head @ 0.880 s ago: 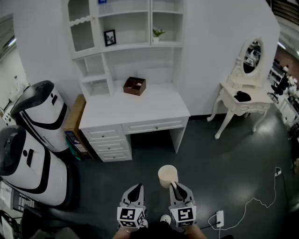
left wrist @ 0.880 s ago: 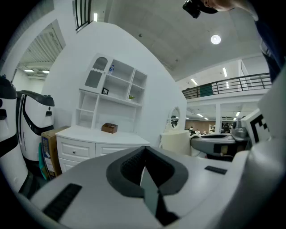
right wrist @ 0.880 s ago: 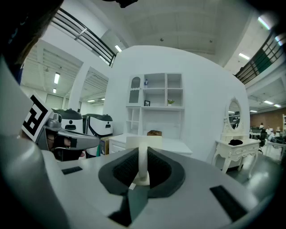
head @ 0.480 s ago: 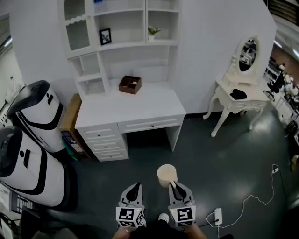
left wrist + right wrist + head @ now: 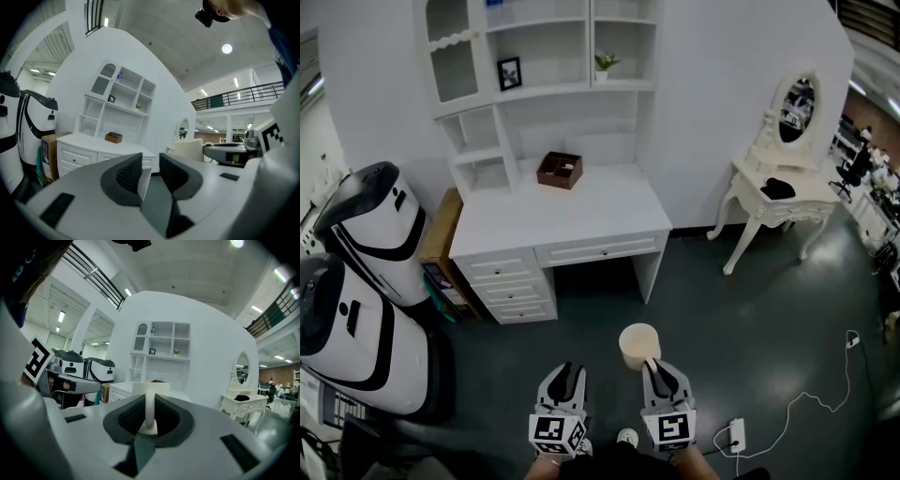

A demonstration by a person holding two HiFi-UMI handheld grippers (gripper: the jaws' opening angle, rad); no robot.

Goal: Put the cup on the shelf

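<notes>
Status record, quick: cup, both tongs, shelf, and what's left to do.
cup: cream, upright, over the dark floor, short of the desk
right tongs: closed on the cup's handle
left tongs: jaws slightly apart, nothing between them
shelf: white unit above the desk; holds a picture frame and a small plant
desk top: brown box
remaining: cup not yet on the shelf
</notes>
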